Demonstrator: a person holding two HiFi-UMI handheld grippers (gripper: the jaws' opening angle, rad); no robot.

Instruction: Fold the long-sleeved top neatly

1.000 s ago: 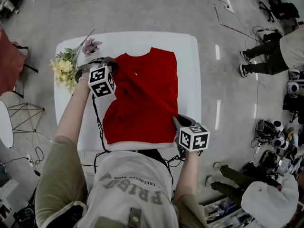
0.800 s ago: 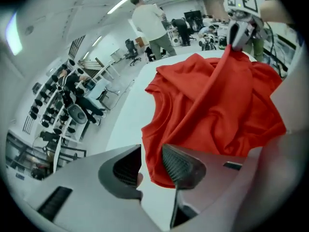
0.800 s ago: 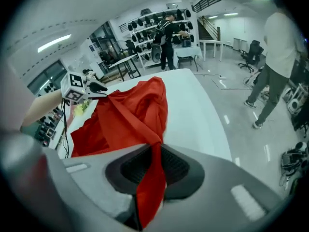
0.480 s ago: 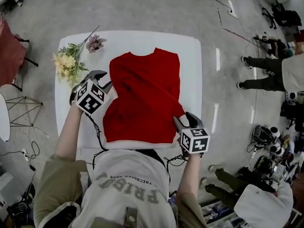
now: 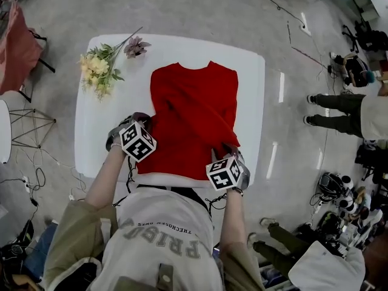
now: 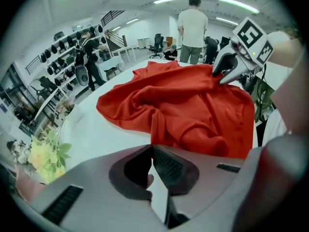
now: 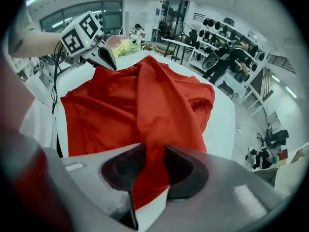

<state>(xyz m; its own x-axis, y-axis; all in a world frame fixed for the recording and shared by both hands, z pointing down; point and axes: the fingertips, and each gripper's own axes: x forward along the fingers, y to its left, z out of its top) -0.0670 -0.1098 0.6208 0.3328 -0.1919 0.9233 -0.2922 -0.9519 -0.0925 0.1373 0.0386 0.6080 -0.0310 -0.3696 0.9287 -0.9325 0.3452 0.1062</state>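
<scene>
Top: long-sleeved top (image 5: 194, 120) lies at the centre of the white counter (image 5: 103, 120).
Axis: runs up and down the frame, collar toward the top edge, hem toward the person.
Left hand-held gripper (image 6: 147, 147): closed, pinching the hem's lower-left corner.
Right hand-held gripper (image 7: 154, 148): jaws just closing, gripping a fold at the lower-right hem.
Change: the left hand-held gripper has come down from the shoulder to the hem.

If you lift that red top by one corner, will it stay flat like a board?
Probably not. The red long-sleeved fabric top lies in soft rumples on the white table, so it would likely droop and bunch. It looks thin, so probably light; a push would likely wrinkle it rather than slide it whole.
</scene>
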